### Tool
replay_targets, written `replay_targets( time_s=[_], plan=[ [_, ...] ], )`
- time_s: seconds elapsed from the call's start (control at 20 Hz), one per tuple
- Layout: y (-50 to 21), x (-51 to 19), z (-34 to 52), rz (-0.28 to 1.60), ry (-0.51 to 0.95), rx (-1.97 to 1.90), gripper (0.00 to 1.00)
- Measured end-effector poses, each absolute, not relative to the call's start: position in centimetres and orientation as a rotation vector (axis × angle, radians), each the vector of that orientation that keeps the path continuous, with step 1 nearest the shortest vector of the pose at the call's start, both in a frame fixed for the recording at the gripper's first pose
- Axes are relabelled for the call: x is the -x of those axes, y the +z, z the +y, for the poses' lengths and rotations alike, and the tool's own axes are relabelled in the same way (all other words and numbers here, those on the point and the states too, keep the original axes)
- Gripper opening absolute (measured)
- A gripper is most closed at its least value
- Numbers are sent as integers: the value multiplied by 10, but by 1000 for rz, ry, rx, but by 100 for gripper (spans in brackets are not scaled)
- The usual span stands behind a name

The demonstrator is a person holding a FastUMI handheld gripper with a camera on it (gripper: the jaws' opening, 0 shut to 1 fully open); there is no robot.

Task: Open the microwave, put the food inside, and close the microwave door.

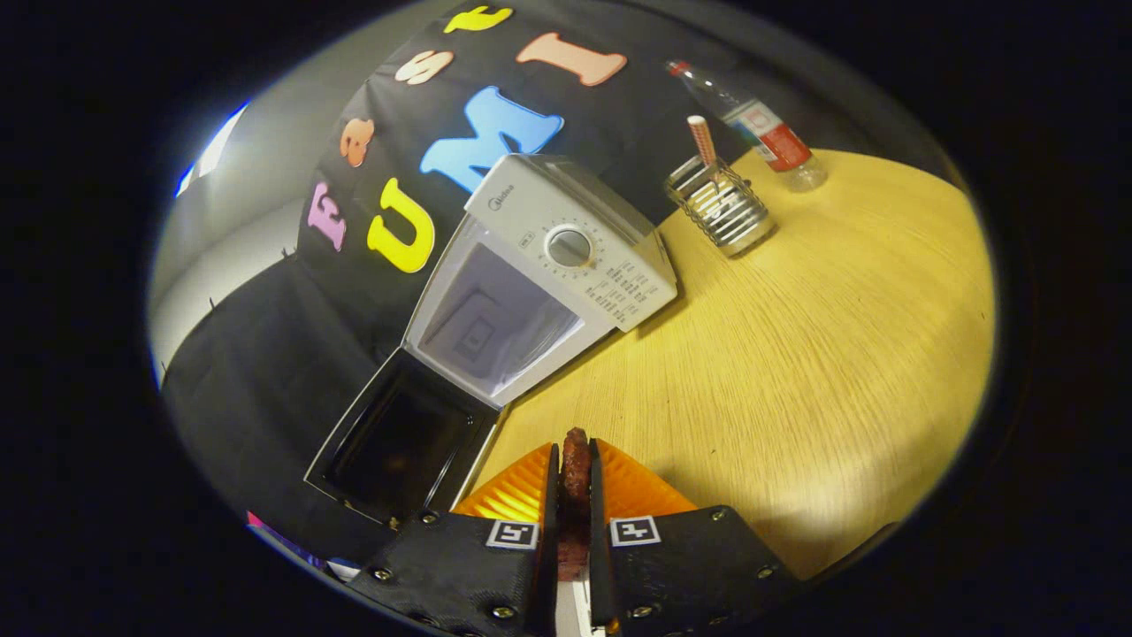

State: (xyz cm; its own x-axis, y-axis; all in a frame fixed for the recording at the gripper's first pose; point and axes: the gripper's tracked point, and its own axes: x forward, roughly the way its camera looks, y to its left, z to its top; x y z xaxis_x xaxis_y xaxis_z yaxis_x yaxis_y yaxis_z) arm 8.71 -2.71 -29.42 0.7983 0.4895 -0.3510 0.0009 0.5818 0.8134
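The microwave (566,248) stands at eleven o'clock from the tool (575,473), its door (402,442) swung fully out at ten o'clock, leaving the cavity (495,323) unblocked. Bare surface (796,354) lies between. At one o'clock, well apart, a wire holder (721,208) and bottle (761,128) stand. The food (576,478) pinched between the tool's fingers juts ahead; the cavity looks empty, though glare blurs it.

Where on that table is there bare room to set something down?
A wide bare stretch of table lies between the gripper, shut on the food, and the wire holder and bottle. It is crowded by the open microwave.
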Motion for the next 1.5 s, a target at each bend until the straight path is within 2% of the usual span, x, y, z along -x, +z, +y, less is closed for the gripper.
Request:
replay_targets(
  time_s=[0.1, 0.4, 0.85, 1.15, 1.5],
  plan=[
    [-293, -86, -28, 603, 285, -962, 10],
    [-254, -84, -41, 512, 261, -917, 10],
    [-194, -133, 23, 405, 301, -850, 10],
    [-169, -213, 69, 243, 173, -744, 10],
    [-207, -296, 97, 216, -29, -616, 10]
  ],
)
